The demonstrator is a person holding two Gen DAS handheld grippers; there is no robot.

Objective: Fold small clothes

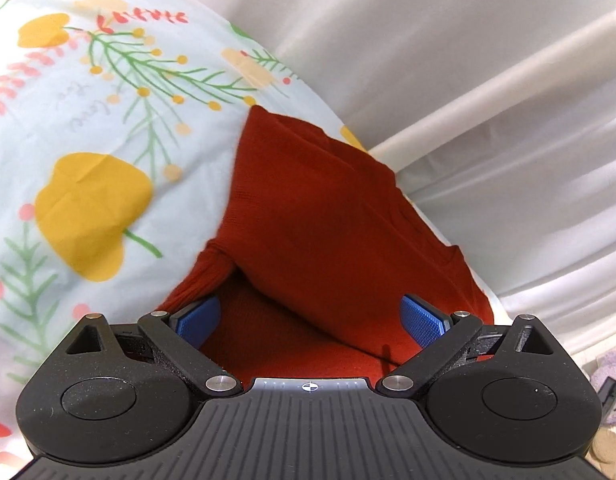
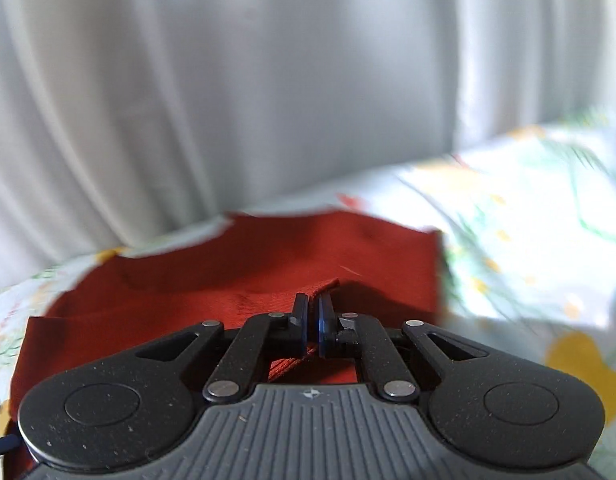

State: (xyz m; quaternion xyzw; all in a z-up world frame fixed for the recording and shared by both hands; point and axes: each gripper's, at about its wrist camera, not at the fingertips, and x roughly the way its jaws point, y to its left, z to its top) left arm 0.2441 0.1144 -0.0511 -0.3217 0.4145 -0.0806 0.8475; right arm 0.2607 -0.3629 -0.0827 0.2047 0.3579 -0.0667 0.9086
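Observation:
A rust-red knit garment [image 1: 320, 216] lies on a floral sheet [image 1: 87, 128], partly folded, with a raised fold running away from me. My left gripper [image 1: 310, 318] is open, its blue pads [image 1: 422, 320] spread wide over the near part of the garment, with cloth between them but not pinched. In the right wrist view the same garment [image 2: 243, 264] spreads flat ahead. My right gripper [image 2: 312, 318] is shut on a ribbed edge of the garment [image 2: 320, 286], which sticks up between the pads.
White curtains [image 1: 468, 80] hang behind the sheet and fill the background in the right wrist view [image 2: 267, 80]. The floral sheet [image 2: 528, 220] stretches to the right. A small purplish object [image 1: 610, 380] sits at the far right edge.

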